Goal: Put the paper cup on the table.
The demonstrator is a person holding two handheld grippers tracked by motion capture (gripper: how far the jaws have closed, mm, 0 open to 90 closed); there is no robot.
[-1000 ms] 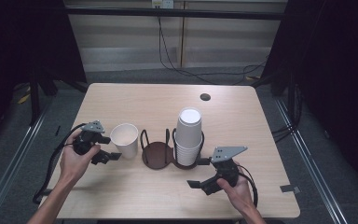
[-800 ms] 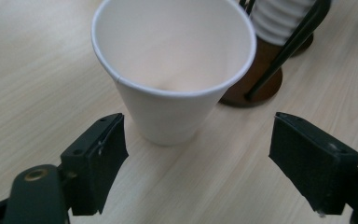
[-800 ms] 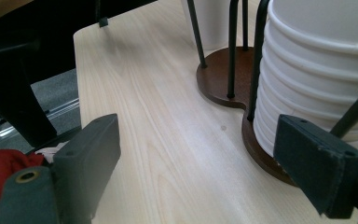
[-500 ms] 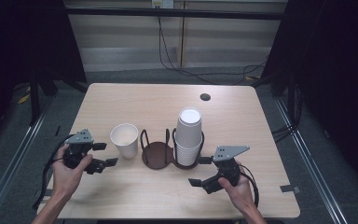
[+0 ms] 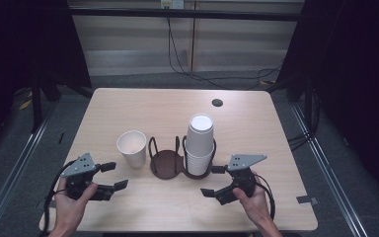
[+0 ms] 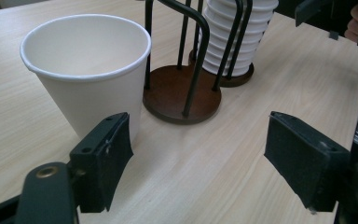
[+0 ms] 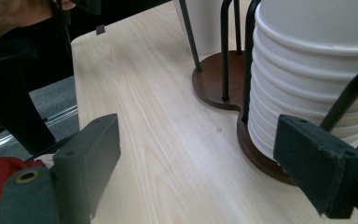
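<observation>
From the high view we find the left gripper (image 5: 114, 176) held low over the near left part of the table (image 5: 276, 128), its jaws apart with nothing between them; they have just been closing on empty air. The single paper cup (image 5: 132, 148) stands upright just beyond and slightly to the right of those jaws, not touching them. To the cup's right sits the brown wire cup holder (image 5: 167, 160), one ring bare, the other carrying the stack of white cups (image 5: 200, 144). The right gripper (image 5: 213, 181) rests near the front right, jaws spread and empty, with the stack just ahead of it and apart. A small dark disc (image 5: 217, 102) lies far off toward the back edge. In the left gripper view we see the cup (image 6: 86, 74) upright directly behind the left-hand jaw, its wall close to the pad but clear of it; the holder's base (image 6: 182, 95) lies ahead between the jaws, farther off, with bare wood in the gap. In the right gripper view the stack (image 7: 307, 70) stands beyond the right-hand jaw, seated in the holder (image 7: 223, 79); the jaws stand wide with only tabletop between, gripping nothing.
</observation>
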